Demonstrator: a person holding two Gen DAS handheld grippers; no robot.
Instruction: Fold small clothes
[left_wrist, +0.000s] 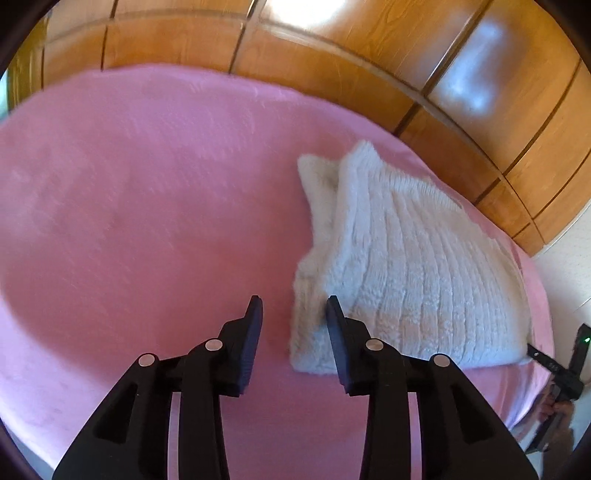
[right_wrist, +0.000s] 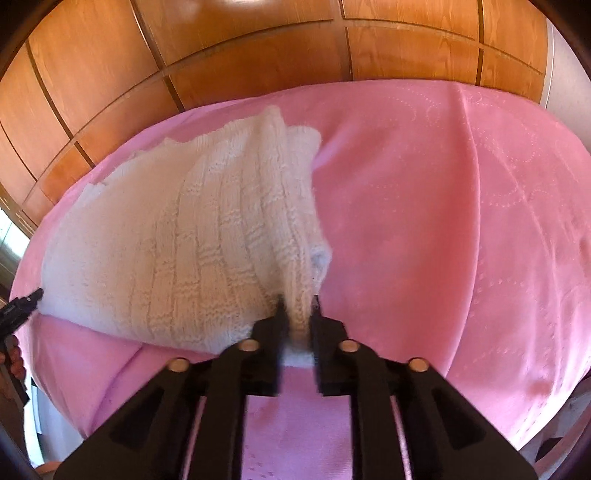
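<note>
My right tool (right_wrist: 297, 306) is clamped on the near corner of the white knitted garment (right_wrist: 177, 236), its two pads pinching a ridge of the knit between them, so that edge stands pulled up from the pink cover (right_wrist: 443, 221) instead of lying flat. I hold it there because that corner is the one a fold would carry across the piece.

My left tool (left_wrist: 293, 306) stands with its fingers apart and nothing between them: one pad lies against the garment's near left edge, the other is over bare cover. I judge it is placed there to take the matching corner, so both ends of the hem can travel together and the fold stays square.

The garment lies on the pink-covered surface, already doubled on itself, with a narrower flap running up its side towards the wooden panelling (right_wrist: 258, 48) behind. The fold looks partly made, not yet tidy.
</note>
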